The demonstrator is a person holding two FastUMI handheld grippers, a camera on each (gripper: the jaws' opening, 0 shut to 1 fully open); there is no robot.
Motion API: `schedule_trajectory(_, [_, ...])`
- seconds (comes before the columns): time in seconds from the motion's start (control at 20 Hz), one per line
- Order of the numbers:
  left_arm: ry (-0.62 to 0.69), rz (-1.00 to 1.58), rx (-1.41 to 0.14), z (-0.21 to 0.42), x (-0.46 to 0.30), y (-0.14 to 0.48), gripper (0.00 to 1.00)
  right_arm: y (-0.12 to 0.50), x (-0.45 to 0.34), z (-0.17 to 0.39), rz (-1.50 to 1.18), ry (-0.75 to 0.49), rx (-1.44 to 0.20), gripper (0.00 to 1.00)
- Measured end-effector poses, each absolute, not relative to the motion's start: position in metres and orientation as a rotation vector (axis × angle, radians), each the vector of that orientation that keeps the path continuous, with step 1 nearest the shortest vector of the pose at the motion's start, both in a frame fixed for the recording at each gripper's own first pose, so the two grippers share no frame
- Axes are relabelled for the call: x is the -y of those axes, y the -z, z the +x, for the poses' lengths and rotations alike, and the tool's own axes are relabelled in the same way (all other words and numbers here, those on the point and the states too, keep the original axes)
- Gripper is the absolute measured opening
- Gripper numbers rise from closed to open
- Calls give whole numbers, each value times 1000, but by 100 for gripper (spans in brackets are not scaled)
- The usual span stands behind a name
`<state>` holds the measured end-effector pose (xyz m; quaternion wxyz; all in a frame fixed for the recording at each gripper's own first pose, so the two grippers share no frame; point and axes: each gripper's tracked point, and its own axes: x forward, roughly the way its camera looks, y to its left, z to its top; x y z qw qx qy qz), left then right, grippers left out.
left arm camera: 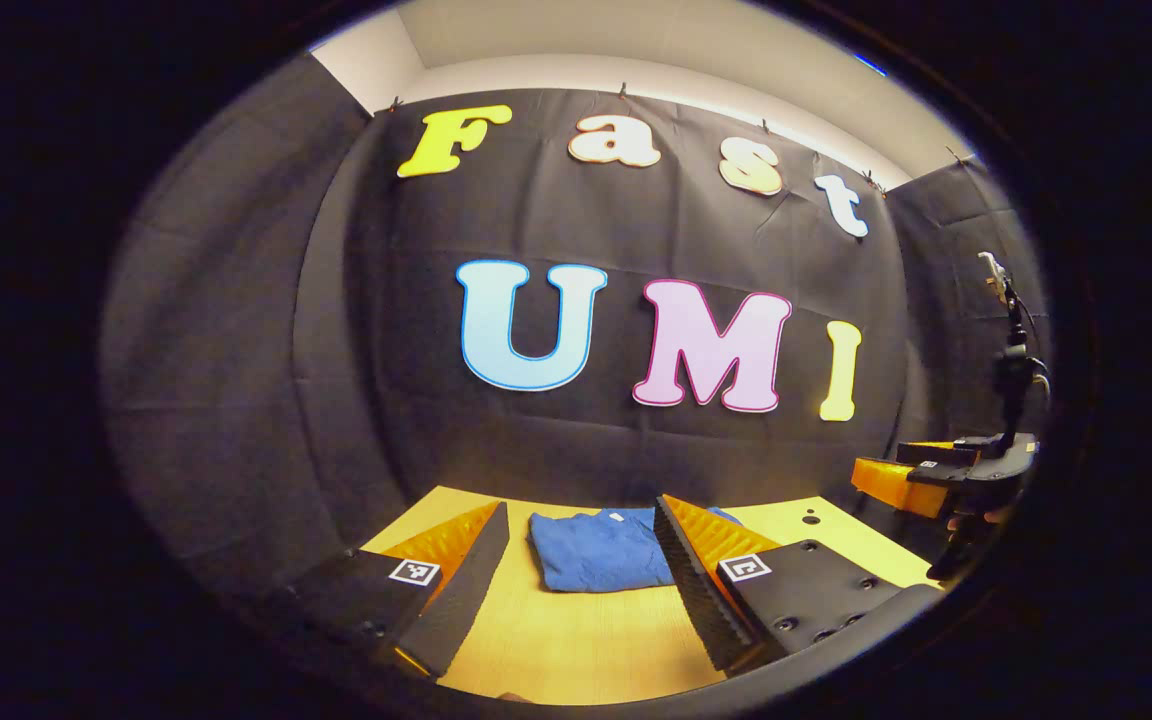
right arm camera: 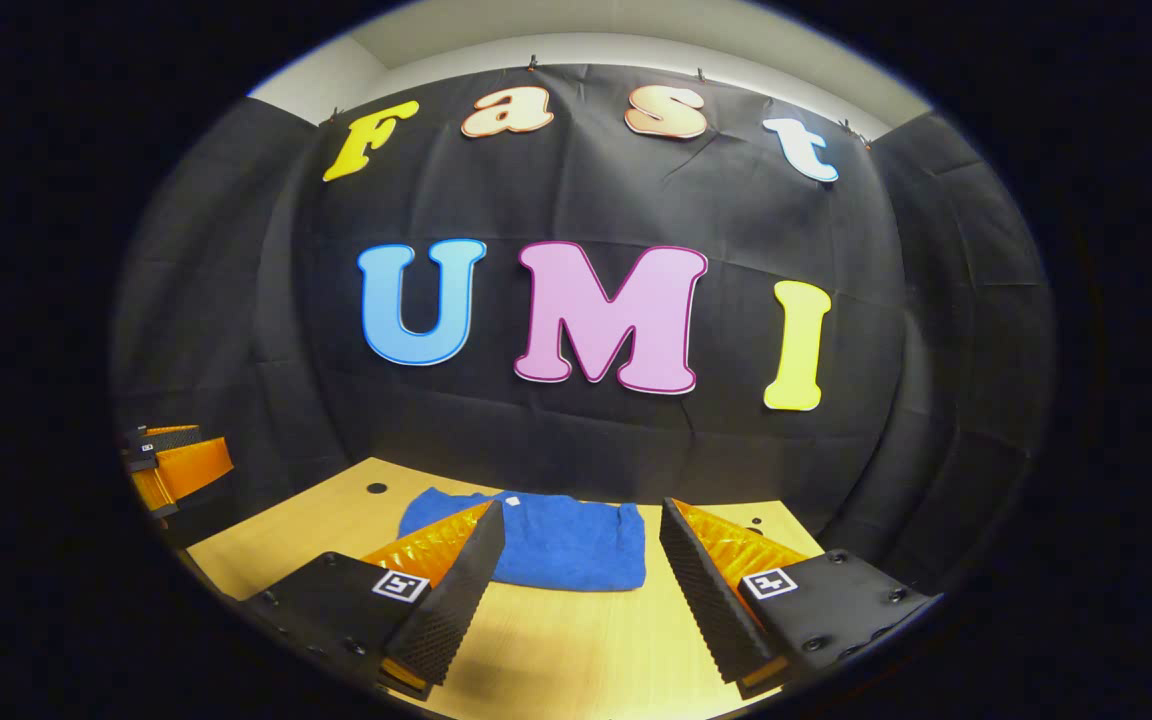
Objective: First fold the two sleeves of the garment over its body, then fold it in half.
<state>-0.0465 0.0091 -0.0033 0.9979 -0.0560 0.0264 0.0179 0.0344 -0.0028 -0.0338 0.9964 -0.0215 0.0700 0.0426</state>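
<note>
Garment (left arm camera: 601,550) first: we count one blue piece of clothing, lying folded into a compact block on the wooden table (left arm camera: 576,640), toward the far edge near the black cloth wall (left arm camera: 236,380). In the right gripper view the same garment (right arm camera: 556,545) lies flat ahead of us, with one small white tag at its far edge.

We count two grippers. The left gripper (left arm camera: 581,575) hangs above the table with its two fingers spread wide and nothing between them; the garment shows through the gap, well beyond the tips. The right gripper (right arm camera: 581,580) also has its two fingers parted and holding nothing, clear of the cloth.

From the left gripper view we see the right gripper (left arm camera: 946,470) off to the right, beside the table. From the right gripper view the left gripper (right arm camera: 171,465) sits at the left edge.

We see two small dark holes in the tabletop, one (right arm camera: 377,488) toward each far corner.
</note>
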Motion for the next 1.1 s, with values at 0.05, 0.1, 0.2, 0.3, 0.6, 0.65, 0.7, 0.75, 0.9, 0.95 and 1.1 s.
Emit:
schedule_trajectory(0.05, [-29,-121,-43,-59,-3,1,84,30,-7,18,-13,-109,-142,98])
schedule_trajectory(0.1, [-18,-132,-29,-69,2,1,84,28,-13,1,9,-126,-151,98])
schedule_trajectory(0.2, [6,-143,8,-87,9,-2,84,22,-15,-24,34,-136,-133,98])
schedule_trajectory(0.3, [7,-109,49,-103,14,-11,84,25,-16,-38,38,-152,-128,98])
schedule_trajectory(0.6, [9,-90,64,-100,48,-14,83,33,-13,-37,44,-189,-187,98])
schedule_trajectory(0.65, [10,-103,69,-98,49,-16,84,27,-12,-33,35,-193,-160,98])
schedule_trajectory(0.7, [10,-104,73,-96,50,-17,86,21,-10,-30,12,-197,-129,98])
schedule_trajectory(0.75, [12,-96,69,-95,51,-15,86,19,-5,-28,2,-198,-125,98])
schedule_trajectory(0.9, [0,-70,73,-94,51,-19,84,12,-5,-30,21,-199,-106,97])
schedule_trajectory(0.95, [2,-71,76,-93,54,-18,84,11,-5,-29,30,-197,-101,97])
schedule_trajectory(1.1, [13,-84,86,-93,56,-18,84,9,2,-27,25,-177,-97,97])
